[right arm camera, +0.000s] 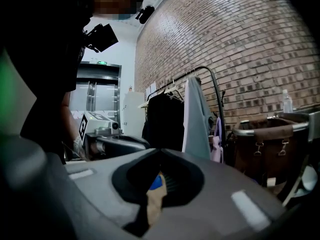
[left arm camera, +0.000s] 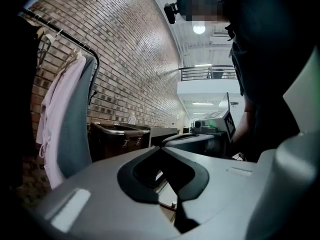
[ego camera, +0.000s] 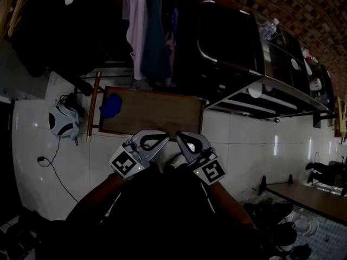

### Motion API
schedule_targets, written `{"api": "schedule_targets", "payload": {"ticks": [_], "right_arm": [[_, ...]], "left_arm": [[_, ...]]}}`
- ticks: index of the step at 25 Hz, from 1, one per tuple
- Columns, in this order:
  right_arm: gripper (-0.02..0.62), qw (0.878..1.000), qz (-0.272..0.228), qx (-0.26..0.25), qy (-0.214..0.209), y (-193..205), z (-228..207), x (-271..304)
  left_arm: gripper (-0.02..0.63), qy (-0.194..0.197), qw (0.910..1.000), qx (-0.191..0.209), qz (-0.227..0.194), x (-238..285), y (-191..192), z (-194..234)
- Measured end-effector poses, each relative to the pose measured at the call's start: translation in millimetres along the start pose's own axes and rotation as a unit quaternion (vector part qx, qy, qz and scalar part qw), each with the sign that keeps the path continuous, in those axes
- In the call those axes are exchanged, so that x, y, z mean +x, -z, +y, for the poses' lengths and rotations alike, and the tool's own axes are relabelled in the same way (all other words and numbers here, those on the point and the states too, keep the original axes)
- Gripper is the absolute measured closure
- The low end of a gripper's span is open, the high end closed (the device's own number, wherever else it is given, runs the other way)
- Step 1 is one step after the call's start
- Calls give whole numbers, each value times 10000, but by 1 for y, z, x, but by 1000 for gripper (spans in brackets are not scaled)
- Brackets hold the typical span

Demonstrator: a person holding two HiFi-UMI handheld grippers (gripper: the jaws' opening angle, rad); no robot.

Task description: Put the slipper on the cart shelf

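Hanging from one clothes rack against the brick wall are a pink garment and a grey-blue one, with darker clothes beside them that I cannot count; just right of the rack stands one dark canvas cart with a metal rim. Below the garments, one brown board lies flat on the white tiled floor. Near the board's front edge sit two grippers side by side, the left gripper and the right gripper; each has its jaws pressed together with nothing between them, and each carries one marker cube. One blue slipper rests on the board's left end, apart from both grippers; the right gripper view shows a sliver of it through the jaw loop.
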State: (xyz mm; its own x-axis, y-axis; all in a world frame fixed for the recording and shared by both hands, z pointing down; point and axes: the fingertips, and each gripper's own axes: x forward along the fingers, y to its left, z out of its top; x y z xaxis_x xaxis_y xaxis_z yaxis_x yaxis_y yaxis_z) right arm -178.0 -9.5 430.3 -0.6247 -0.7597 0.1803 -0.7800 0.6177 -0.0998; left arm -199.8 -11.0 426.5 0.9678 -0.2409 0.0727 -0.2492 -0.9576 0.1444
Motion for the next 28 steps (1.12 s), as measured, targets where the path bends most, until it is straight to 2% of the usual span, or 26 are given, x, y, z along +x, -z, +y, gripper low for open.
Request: {"api": "schedule_targets", "payload": {"ticks": [13, 28], "right_arm": [[594, 9999, -59, 12, -157, 3, -9, -20], [594, 9998, -27, 54, -188, 8, -8, -26]], "left_arm": [[604, -127, 9998, 129, 77, 15, 3, -14], [604, -213, 9997, 60, 99, 17, 7, -23]]}}
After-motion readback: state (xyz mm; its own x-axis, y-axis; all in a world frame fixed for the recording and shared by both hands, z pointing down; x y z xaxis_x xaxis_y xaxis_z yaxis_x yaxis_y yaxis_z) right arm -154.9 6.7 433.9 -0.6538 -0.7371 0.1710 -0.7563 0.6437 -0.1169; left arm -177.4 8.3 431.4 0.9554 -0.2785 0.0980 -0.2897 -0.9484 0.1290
